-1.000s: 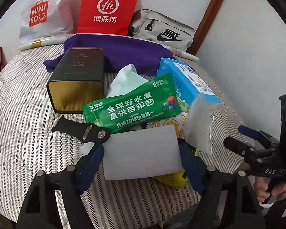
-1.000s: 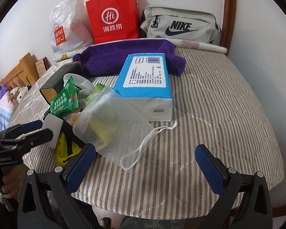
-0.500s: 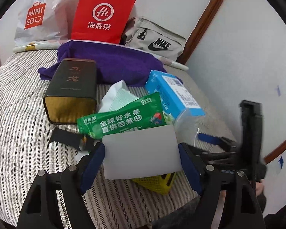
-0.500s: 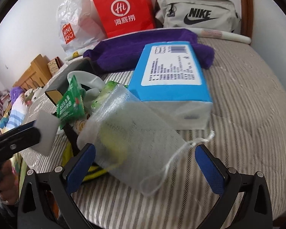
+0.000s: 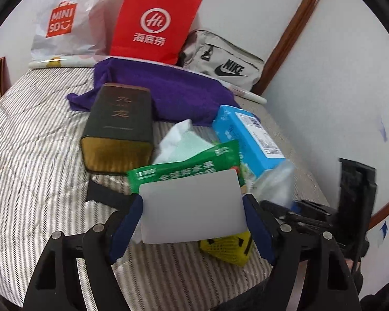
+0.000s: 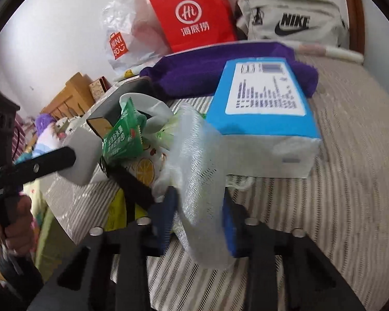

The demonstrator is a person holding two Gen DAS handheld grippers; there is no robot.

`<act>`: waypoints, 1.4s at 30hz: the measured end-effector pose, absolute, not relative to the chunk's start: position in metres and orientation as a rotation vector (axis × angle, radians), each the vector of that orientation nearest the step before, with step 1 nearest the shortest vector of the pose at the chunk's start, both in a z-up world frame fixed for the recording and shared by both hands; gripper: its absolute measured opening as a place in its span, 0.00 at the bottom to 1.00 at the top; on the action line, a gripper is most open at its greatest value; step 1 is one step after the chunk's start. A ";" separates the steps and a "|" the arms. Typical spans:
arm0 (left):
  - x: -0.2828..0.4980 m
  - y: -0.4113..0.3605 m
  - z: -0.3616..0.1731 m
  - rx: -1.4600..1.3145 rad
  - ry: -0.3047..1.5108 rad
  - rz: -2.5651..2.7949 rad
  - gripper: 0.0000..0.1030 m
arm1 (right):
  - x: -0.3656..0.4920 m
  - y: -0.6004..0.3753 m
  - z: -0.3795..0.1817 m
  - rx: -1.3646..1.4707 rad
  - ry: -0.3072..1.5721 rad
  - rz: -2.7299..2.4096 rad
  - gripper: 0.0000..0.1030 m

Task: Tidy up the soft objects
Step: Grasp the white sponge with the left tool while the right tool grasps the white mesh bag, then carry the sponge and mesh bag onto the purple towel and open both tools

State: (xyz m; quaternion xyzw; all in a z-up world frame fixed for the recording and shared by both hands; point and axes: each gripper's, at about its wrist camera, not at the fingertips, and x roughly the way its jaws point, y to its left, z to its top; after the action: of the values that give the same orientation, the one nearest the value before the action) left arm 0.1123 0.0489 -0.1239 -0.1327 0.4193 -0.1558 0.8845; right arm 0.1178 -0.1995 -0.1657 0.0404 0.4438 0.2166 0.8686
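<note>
We're counting two shopping bags (image 5: 155,23), one purple towel (image 5: 173,90), one blue tissue pack (image 6: 264,98), one mesh pouch (image 6: 199,160), one dark tin (image 5: 119,127).

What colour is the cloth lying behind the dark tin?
Deep purple. The cloth shows best in the left wrist view, spread behind the dark tin.

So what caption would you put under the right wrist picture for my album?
Right gripper closing on a white mesh bag beside the blue tissue pack.

The left gripper (image 5: 192,219) clamps a white foam block (image 5: 192,207) between its blue pads above the striped bed (image 5: 33,155). At twelve o'clock from the block lies a green snack packet (image 5: 184,168); at eleven o'clock a dark tin (image 5: 119,127), and at four o'clock a yellow net (image 5: 228,248).
</note>
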 end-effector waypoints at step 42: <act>0.177 0.097 -0.068 -0.154 0.858 -0.009 0.75 | 0.176 -0.226 -0.084 0.020 0.849 0.384 0.15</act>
State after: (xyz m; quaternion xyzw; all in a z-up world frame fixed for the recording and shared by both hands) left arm 0.1769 0.0972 -0.0680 -0.0747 0.4155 -0.0046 0.9065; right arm 0.1758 -0.2257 -0.0845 0.0096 0.4093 0.1849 0.8934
